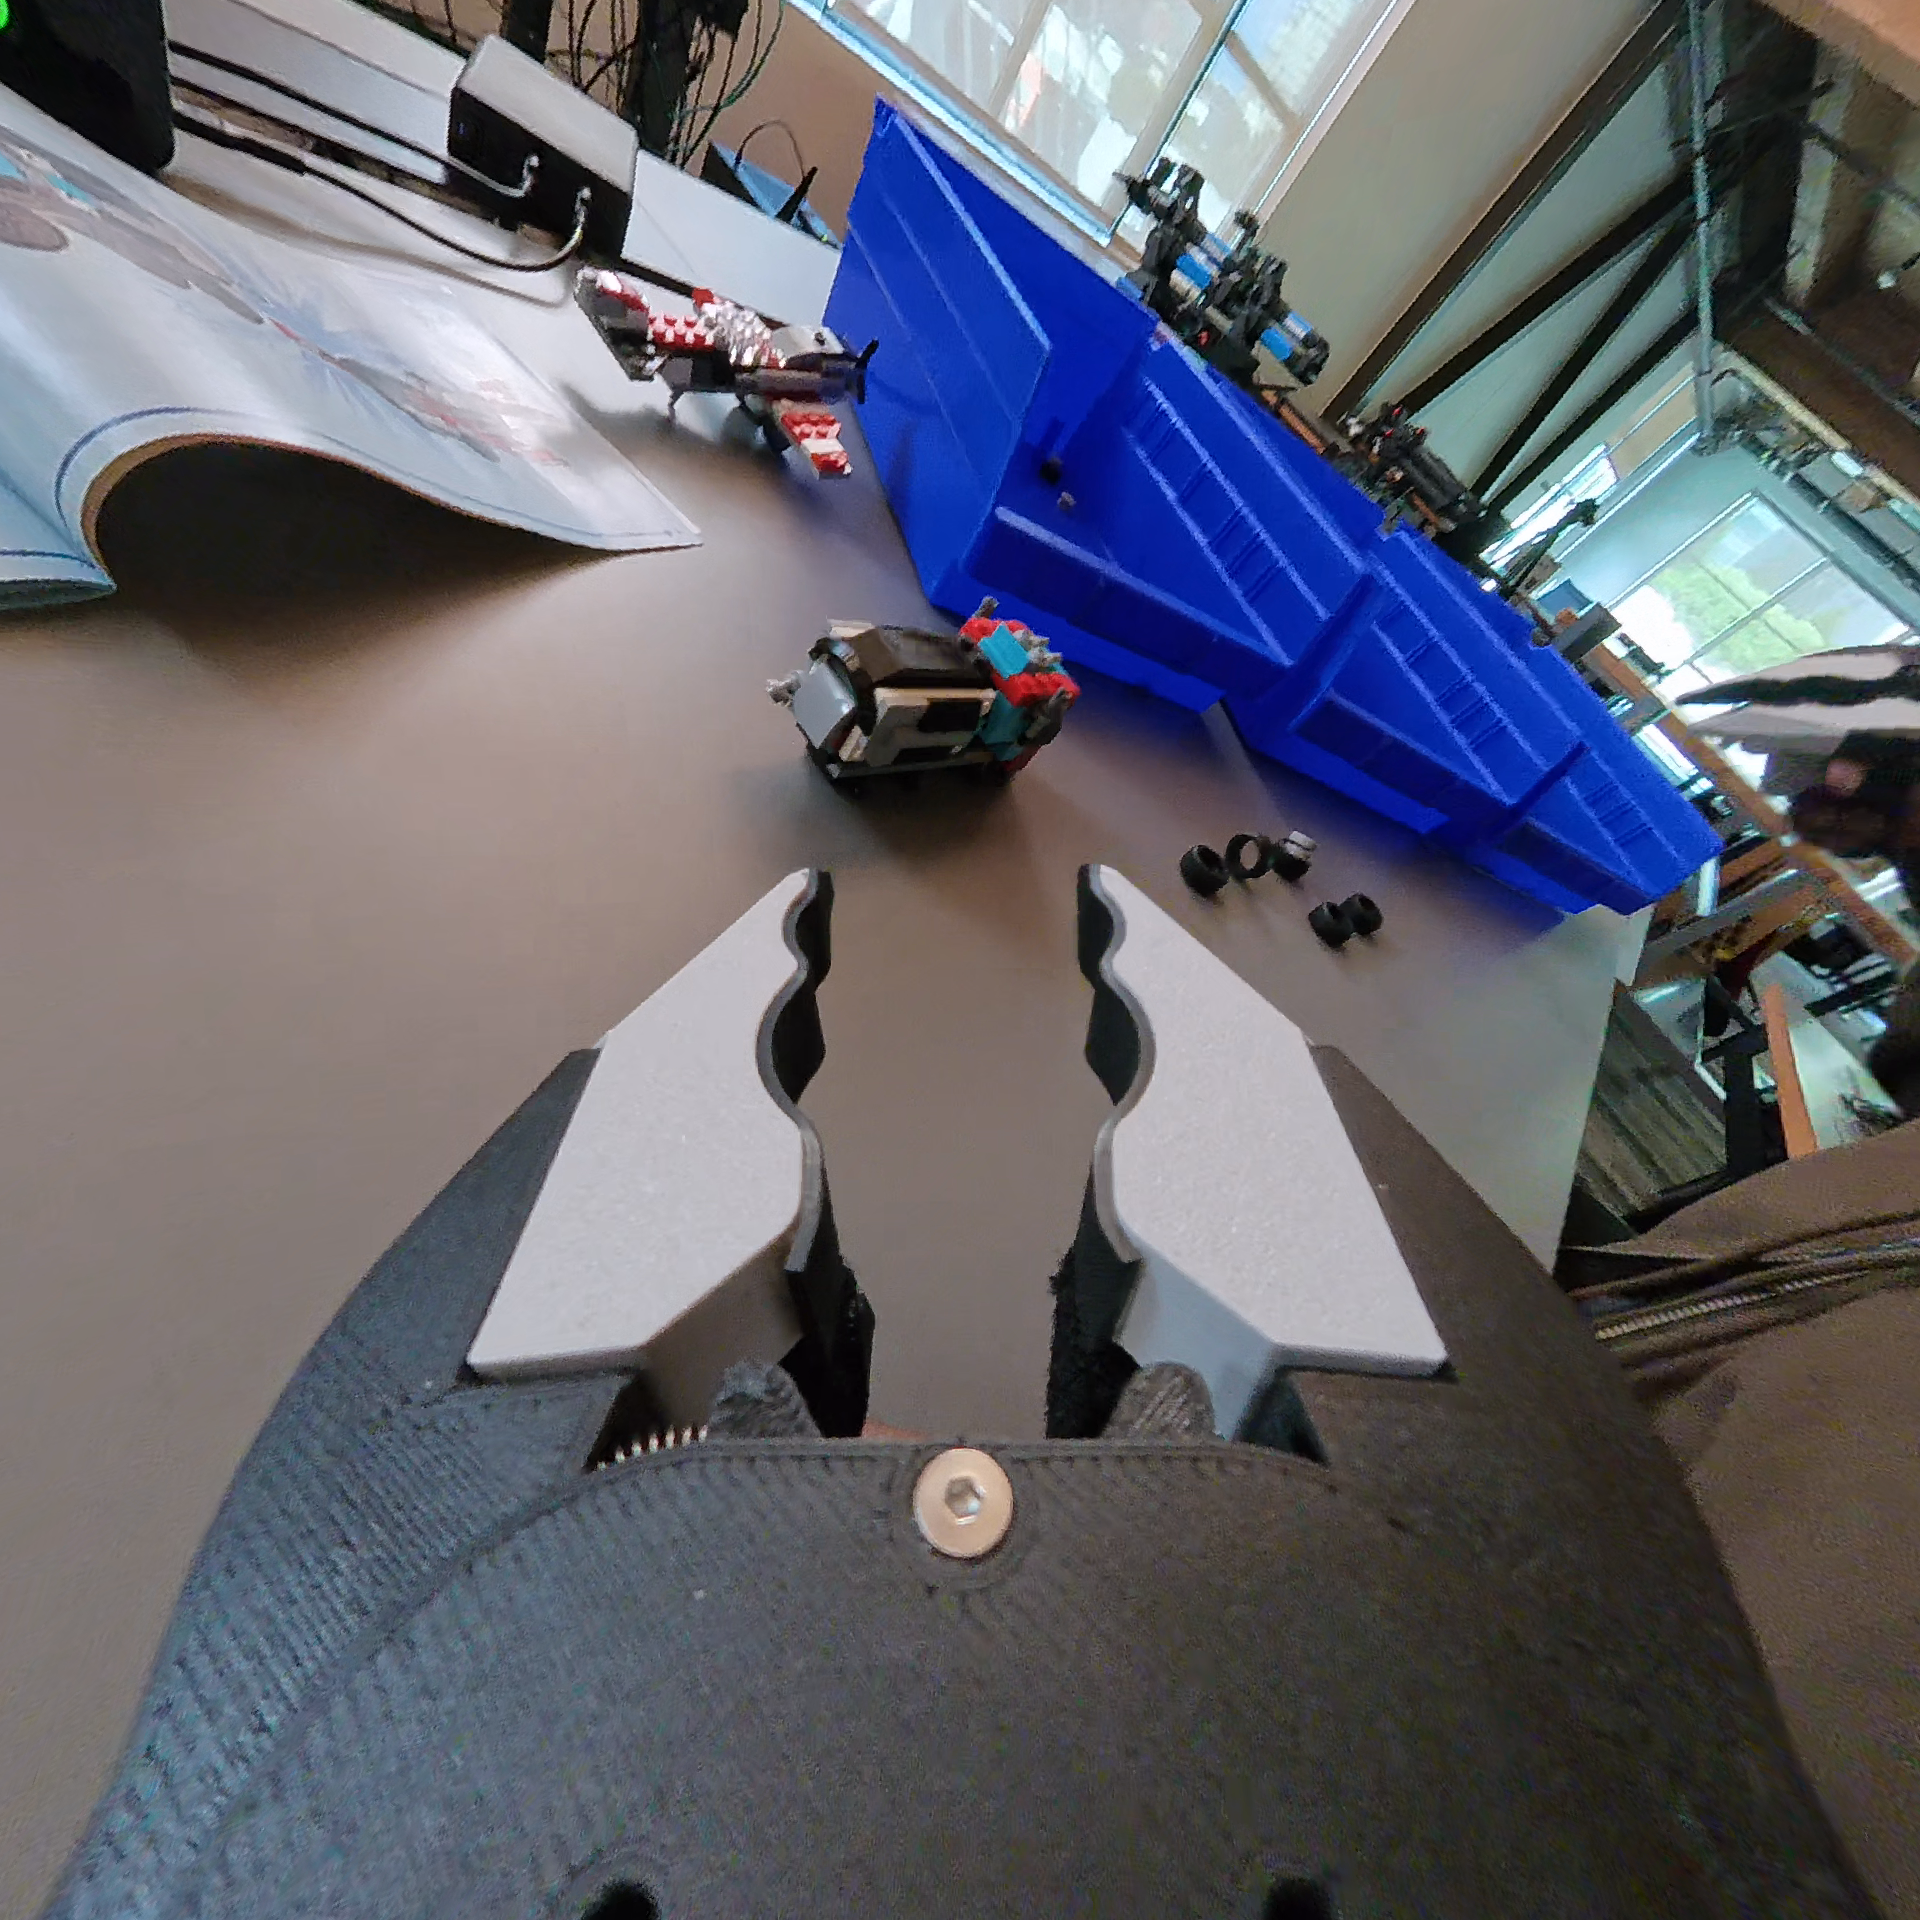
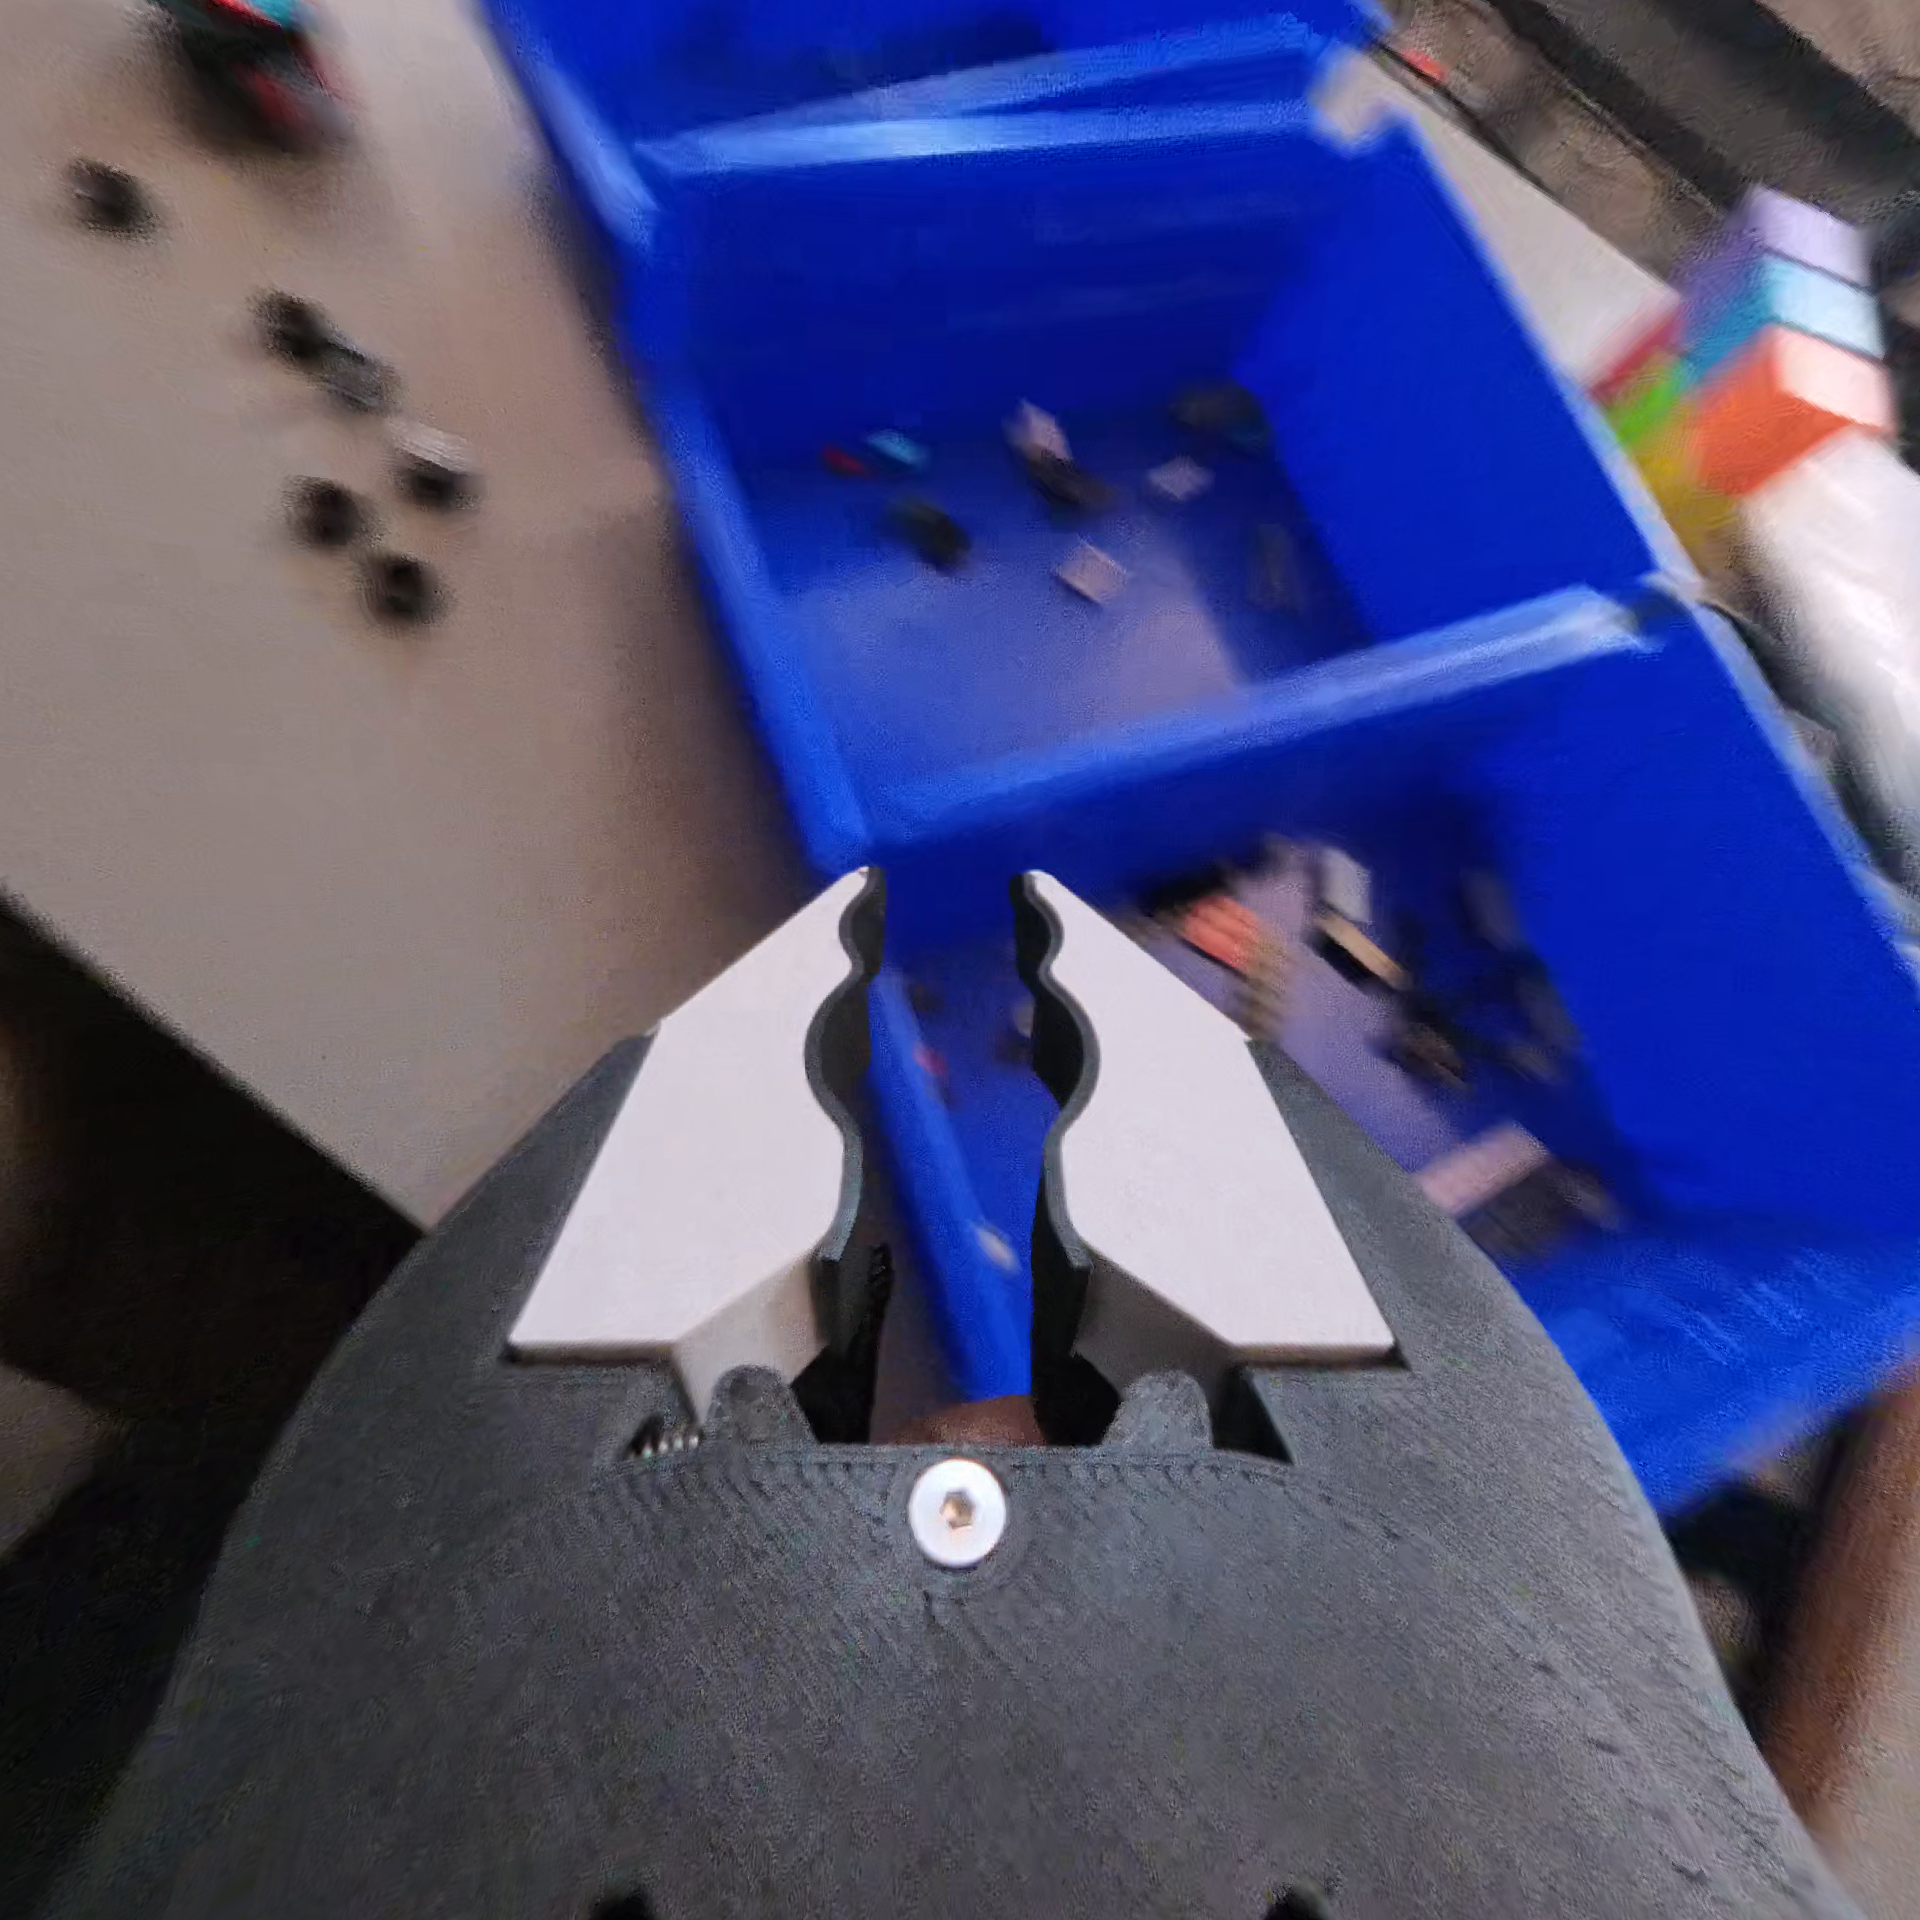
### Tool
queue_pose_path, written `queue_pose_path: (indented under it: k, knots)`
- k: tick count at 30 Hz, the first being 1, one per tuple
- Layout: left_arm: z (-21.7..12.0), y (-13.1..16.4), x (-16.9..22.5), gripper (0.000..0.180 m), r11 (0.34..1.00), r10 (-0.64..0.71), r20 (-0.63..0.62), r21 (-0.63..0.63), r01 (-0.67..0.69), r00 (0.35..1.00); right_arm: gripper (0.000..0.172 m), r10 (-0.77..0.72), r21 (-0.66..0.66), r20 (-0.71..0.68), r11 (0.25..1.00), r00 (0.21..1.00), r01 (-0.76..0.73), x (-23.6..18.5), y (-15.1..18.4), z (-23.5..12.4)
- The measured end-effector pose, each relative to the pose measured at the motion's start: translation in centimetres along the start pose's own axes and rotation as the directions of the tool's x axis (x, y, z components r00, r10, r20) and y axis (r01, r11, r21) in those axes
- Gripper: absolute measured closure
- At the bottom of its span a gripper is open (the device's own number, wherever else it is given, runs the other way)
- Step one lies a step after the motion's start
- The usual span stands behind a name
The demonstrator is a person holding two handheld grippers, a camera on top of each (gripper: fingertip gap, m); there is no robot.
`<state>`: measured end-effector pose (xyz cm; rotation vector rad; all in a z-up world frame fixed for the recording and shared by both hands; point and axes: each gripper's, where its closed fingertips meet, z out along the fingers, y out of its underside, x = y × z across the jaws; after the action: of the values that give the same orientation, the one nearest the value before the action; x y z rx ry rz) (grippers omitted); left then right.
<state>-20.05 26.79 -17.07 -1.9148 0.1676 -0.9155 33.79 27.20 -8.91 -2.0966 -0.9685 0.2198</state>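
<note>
My left gripper (image 1: 954, 904) is open and empty, low over the dark table (image 1: 364, 883). A small brick-built vehicle (image 1: 925, 707) in grey, black, red and teal lies just beyond its fingertips. Several loose black tyres (image 1: 1247, 860) lie to the right of it. My right gripper (image 2: 948, 894) is open with a narrow gap and nothing between its pads. It hovers over the corner of a blue bin (image 2: 1299, 717); this view is blurred. Small loose pieces (image 2: 1039, 499) lie on the bin floors. The tyres also show in the right wrist view (image 2: 353, 488).
A row of blue bins (image 1: 1195, 499) runs along the table's right side. A red, white and grey brick plane (image 1: 727, 353) stands at the far end. An open booklet (image 1: 260, 364) lies at the left. Black boxes with cables (image 1: 540, 135) sit behind it. Left tips to right tips: about 55 cm.
</note>
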Motion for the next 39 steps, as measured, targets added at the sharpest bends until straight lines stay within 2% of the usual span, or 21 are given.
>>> queue_pose_path:
  k: [3,5,8,13,16,20,23,24,30,32,34,36,39]
  knots:
    - [0.8,0.6,-0.5,0.132,0.998,0.010,0.038,-0.056,-0.008,0.999,0.147,0.003,-0.163,-0.161,0.986,0.987,-0.030,8.6,4.8,-2.0]
    - [1.1,0.8,-0.8,0.132,0.997,0.013,0.060,-0.072,-0.009,0.998,0.147,0.002,-0.264,-0.210,0.963,0.978,-0.058,13.7,7.4,-1.6]
    - [1.1,0.8,-1.2,0.132,0.997,0.009,0.091,-0.074,-0.003,0.996,0.147,0.033,-0.398,-0.175,0.912,0.984,-0.101,18.5,9.8,1.6]
    - [0.9,0.5,-1.6,0.132,0.999,0.000,0.125,-0.051,0.007,0.992,0.147,-0.018,-0.628,-0.131,0.775,0.991,-0.069,22.8,12.8,7.1]
    - [0.8,0.5,-1.8,0.132,0.999,-0.012,0.131,-0.043,0.018,0.991,0.147,-0.001,-0.690,-0.102,0.721,0.995,-0.070,23.5,13.7,8.5]
    - [0.9,0.5,-1.6,0.132,0.998,-0.020,0.112,-0.051,0.026,0.993,0.147,-0.010,-0.717,-0.100,0.694,0.995,-0.065,24.0,13.8,9.0]
    - [1.0,0.6,-1.6,0.132,0.998,-0.022,0.102,-0.060,0.028,0.995,0.147,-0.035,-0.768,-0.082,0.639,0.996,-0.041,23.8,14.8,9.0]
    - [1.0,0.6,-1.5,0.132,0.998,-0.021,0.096,-0.063,0.027,0.995,0.153,-0.037,-0.777,-0.077,0.629,0.996,-0.037,23.6,15.1,9.1]
    - [0.9,0.4,-1.1,0.132,0.999,-0.015,0.073,-0.048,0.019,0.997,0.156,-0.054,-0.785,-0.100,0.618,0.994,-0.046,23.6,15.0,8.9]
    - [0.7,0.3,-1.0,0.132,0.999,-0.012,0.067,-0.036,0.014,0.998,0.156,-0.054,-0.765,-0.124,0.641,0.991,-0.061,23.6,14.3,8.1]
    - [0.6,0.1,-0.9,0.132,1.000,-0.009,0.061,-0.025,0.010,0.998,0.156,-0.040,-0.714,-0.143,0.696,0.989,-0.075,22.9,12.4,7.0]
    - [0.5,0.0,-0.8,0.132,1.000,-0.007,0.055,-0.017,0.008,0.998,0.156,-0.033,-0.631,-0.137,0.774,0.990,-0.062,21.1,9.5,5.7]
    - [0.5,0.0,-0.7,0.132,1.000,-0.006,0.048,-0.013,0.007,0.999,0.156,-0.054,-0.439,-0.073,0.899,0.996,0.016,15.4,3.4,3.5]
